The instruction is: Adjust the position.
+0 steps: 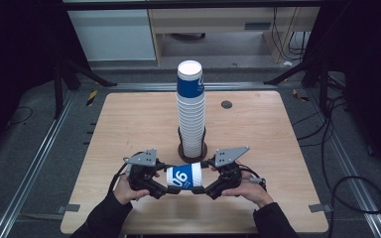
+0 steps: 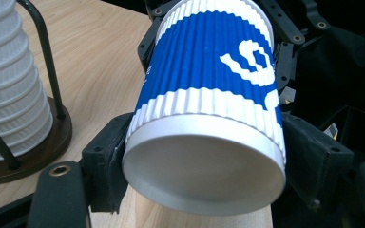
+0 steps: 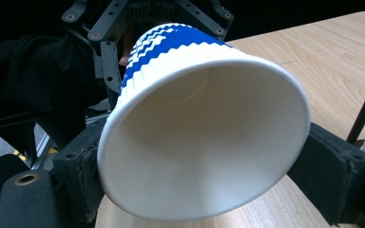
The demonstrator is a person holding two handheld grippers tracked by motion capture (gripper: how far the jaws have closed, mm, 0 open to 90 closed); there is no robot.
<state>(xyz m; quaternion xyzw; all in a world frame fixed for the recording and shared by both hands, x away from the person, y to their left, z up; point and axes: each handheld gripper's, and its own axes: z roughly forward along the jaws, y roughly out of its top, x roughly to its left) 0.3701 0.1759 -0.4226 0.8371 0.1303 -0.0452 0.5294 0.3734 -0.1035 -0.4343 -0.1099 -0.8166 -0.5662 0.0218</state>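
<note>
A blue-and-white ribbed paper cup (image 1: pixel 183 177) lies on its side above the table's near edge, held at both ends. My left gripper (image 1: pixel 167 180) is shut on its base end, and the closed bottom (image 2: pixel 204 166) faces that gripper's camera between the two black pads (image 2: pixel 105 161). My right gripper (image 1: pixel 204 178) is shut on the rim end, so the open mouth (image 3: pixel 204 142) fills the gap between its pads (image 3: pixel 335 173). Behind the cup stands a tall stack of the same cups (image 1: pixel 191 106) in a dark wire holder (image 1: pixel 192 150).
The wooden table (image 1: pixel 129 124) has bare surface left and right of the stack. A small dark round disc (image 1: pixel 226 104) lies at the back right. The stack (image 2: pixel 9 85) and its holder's base (image 2: pixel 47 147) stand close on the left of the left gripper view.
</note>
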